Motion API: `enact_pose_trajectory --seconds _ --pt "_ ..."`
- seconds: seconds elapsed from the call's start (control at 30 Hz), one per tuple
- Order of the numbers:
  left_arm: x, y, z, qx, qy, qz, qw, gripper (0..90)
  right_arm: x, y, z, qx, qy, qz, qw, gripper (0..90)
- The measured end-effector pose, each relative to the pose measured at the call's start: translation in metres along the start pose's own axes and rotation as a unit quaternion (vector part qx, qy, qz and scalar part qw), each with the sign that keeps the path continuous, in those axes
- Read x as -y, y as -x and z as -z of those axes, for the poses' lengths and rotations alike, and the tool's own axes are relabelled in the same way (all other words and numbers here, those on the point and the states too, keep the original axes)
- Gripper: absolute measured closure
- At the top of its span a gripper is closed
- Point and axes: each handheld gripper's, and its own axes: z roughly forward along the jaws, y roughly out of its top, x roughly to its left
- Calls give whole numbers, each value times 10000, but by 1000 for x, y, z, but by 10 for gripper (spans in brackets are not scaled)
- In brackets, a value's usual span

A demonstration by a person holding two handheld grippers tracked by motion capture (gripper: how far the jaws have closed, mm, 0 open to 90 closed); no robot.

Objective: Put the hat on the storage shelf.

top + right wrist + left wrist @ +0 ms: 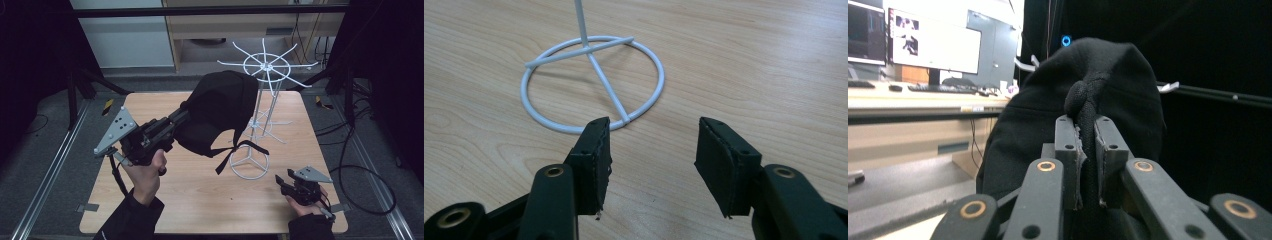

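On the wooden tabletop [200,200] stands a white wire rack [264,90], with a round ring base [591,85] and a wheel of thin spokes at its top. A second, lower ring of short arms sits around the middle of its pole.

The left gripper [186,117] is held up over the left half of the tabletop by the person's left hand [146,175]. Its fingers [1068,150] are nearly together and pinch a thick fold of a black cap [220,112]. In the left gripper view the fold of black cloth rises between the two pads, and the round body of the cap hangs behind them. In the high view the cap is lifted above the tabletop, just beside the upper part of the rack, on its left side. I cannot tell if the cap touches the spokes. A black strap [240,152] falls from the cap in a loop and hangs in front of the ring base.

The right gripper [282,181] rests low at the front right part of the tabletop, in the person's right hand [305,205]. Its fingers [596,150] are wide apart and hold nothing. In the right gripper view they point to the ring base, which lies near in front of them on the wood, and the left pad is just beside the ring's rim.
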Motion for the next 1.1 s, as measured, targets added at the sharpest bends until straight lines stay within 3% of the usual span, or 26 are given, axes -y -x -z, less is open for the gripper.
enact_pose_trajectory --seconds 0.37,0.53,0.83,1.1 --pt "30 -1 -10 37 -479 -21 9988 810 1 0 -1 2 -43 28 10000 470" --pt "36 -1 -12 39 -601 -50 9982 786 1 0 -2 -10 -54 27 10000 468" --pt "46 -5 -5 18 -793 -208 9966 563 1 0 -1 -20 -73 -22 10000 466" --pt "57 -22 26 -372 -843 -208 9955 386 2 0 -2 2 -75 -42 10000 458"
